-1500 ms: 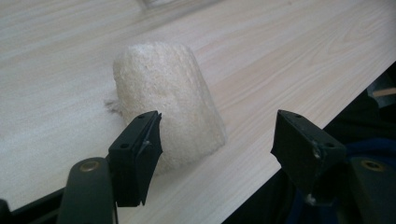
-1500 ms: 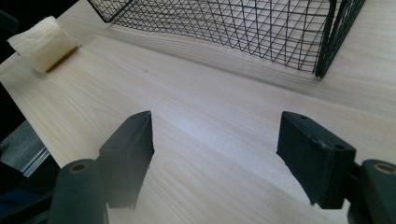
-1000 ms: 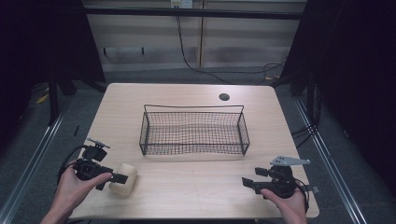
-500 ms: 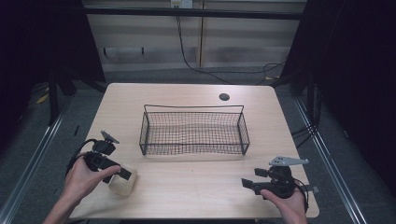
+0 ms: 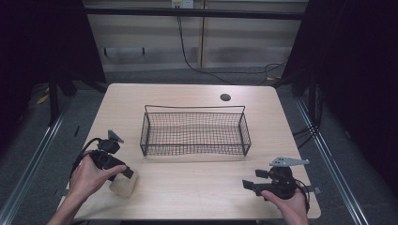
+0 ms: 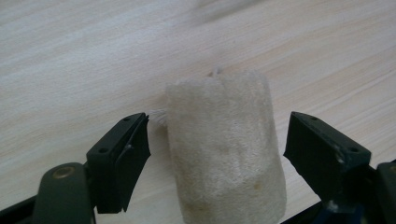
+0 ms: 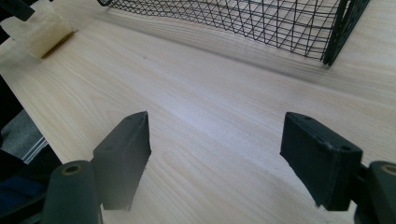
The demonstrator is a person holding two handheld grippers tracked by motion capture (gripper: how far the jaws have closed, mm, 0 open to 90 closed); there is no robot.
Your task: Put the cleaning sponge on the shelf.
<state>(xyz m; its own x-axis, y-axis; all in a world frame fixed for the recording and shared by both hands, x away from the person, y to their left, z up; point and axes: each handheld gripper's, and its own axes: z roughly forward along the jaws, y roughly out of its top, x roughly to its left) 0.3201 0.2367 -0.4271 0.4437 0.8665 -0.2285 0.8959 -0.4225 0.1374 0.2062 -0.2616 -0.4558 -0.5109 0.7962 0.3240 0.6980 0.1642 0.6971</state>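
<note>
A beige fuzzy roll lies on the wooden table at the front left. My left gripper straddles it, and its jaws have just been closing. A narrow gap still shows on each side of the roll, so the pads do not press on it. From above, the left gripper angles down onto the roll. At the front right, my right gripper rests low over the table, open and empty. The roll also shows far off in the right gripper view.
A black wire basket stands in the middle of the table; its near corner appears in the right gripper view. A dark round hole sits at the back of the tabletop. Bare wood lies between the two hands.
The left hand has shifted away from the front edge and tipped its gripper down over the roll, which now sits between the jaws. The right hand has kept still.
</note>
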